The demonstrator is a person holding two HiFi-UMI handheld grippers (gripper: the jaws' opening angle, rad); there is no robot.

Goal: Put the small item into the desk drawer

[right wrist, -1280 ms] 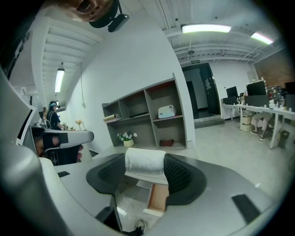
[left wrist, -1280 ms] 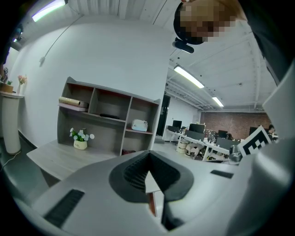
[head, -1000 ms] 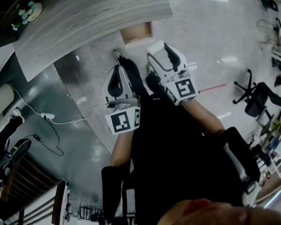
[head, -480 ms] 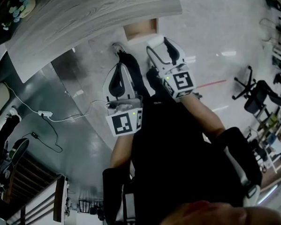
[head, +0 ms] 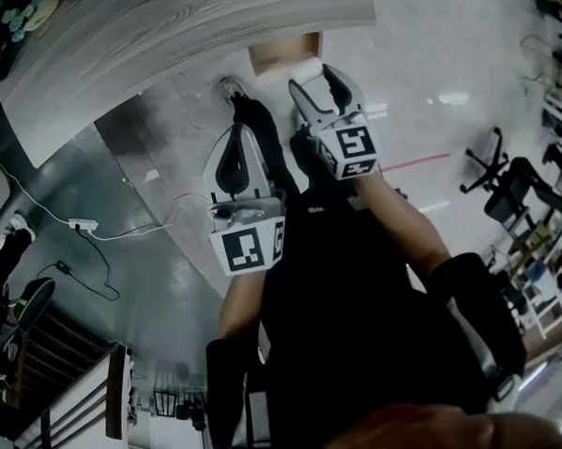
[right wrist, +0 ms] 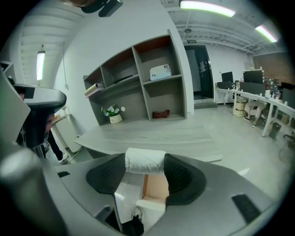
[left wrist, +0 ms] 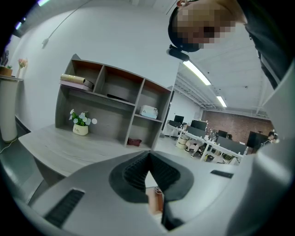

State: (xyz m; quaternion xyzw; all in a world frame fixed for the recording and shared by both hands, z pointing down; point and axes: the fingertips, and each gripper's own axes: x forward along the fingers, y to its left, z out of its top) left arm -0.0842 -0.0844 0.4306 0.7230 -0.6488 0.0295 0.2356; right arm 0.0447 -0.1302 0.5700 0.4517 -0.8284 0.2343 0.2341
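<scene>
While clamping a small white roll (right wrist: 145,160), right gripper (head: 316,81) is hovering over open wooden drawer (head: 277,59).
Grey wood-grain desktop (head: 187,36) is overhanging it; left gripper (head: 241,136) is hanging closed, empty.

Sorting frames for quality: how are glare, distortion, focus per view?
Head view: lamp glare on the glossy floor. Left gripper view: fisheye bows the shelf unit; the shut left claw is soft. Right gripper view: ceiling light blown out, white roll sharp.

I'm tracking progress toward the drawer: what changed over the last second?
The right gripper, shut on the white paper-wrapped roll, moved forward toward the open light wooden drawer under the grey wood-grain desk; the roll is now close over it. Unchanged: its grip on the roll, the drawer open, the left gripper shut and held back.
</scene>
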